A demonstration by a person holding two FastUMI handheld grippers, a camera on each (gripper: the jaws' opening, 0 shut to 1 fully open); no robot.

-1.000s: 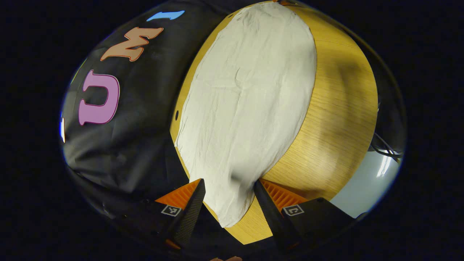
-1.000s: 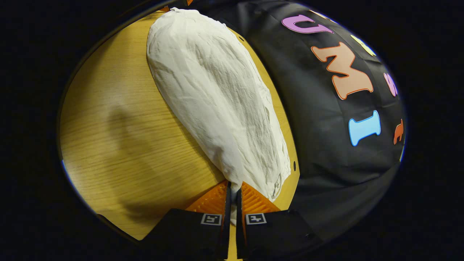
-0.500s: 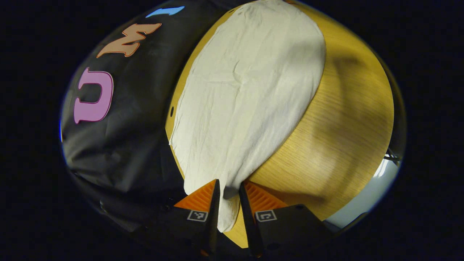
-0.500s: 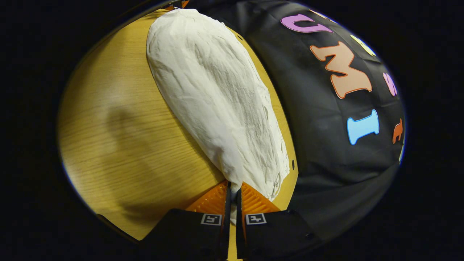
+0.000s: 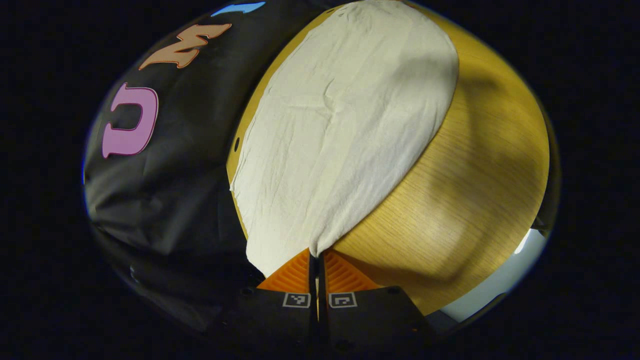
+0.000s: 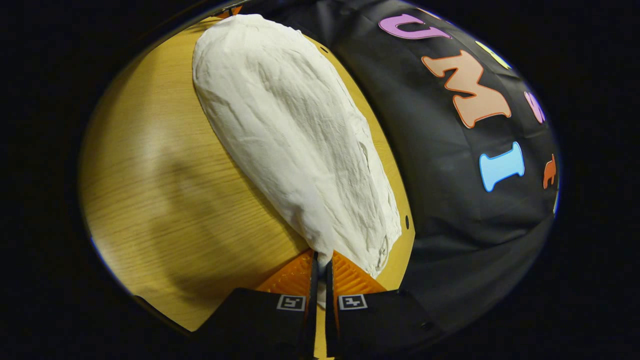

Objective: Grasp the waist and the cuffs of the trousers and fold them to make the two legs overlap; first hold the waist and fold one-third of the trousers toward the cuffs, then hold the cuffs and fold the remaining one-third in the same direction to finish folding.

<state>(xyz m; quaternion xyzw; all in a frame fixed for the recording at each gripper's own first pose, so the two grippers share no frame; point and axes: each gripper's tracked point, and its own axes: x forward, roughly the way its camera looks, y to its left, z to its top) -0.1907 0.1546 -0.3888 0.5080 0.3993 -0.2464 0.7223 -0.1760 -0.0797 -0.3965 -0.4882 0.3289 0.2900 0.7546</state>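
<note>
The trousers (image 5: 340, 125) lie stretched out flat on the wooden desk (image 5: 480, 175), running along the desk edge that meets the black cloth wall, with a wide strip of bare wood on their other side. In the left gripper view the left tongs (image 5: 317, 260) are pressed together on a corner of the cloth at one end, and the fabric bunches into a small peak right where they pinch it. In the right gripper view the right tongs (image 6: 321, 260) are pinched the same way on the edge of the trousers (image 6: 295, 135) at the opposite end, near a corner of the desk (image 6: 165, 200).

The cloth looks thin, light and limp; it creases finely and will probably sag between the two holds rather than keep any shape. It appears neither slippery nor fragile, but a small pinch may catch only the top layer, so the grip likely needs to take in all layers at the hem. Which end is the waist and which the cuffs cannot be told. Holds at the outer corners of each end seem best for carrying the edge over evenly.
</note>
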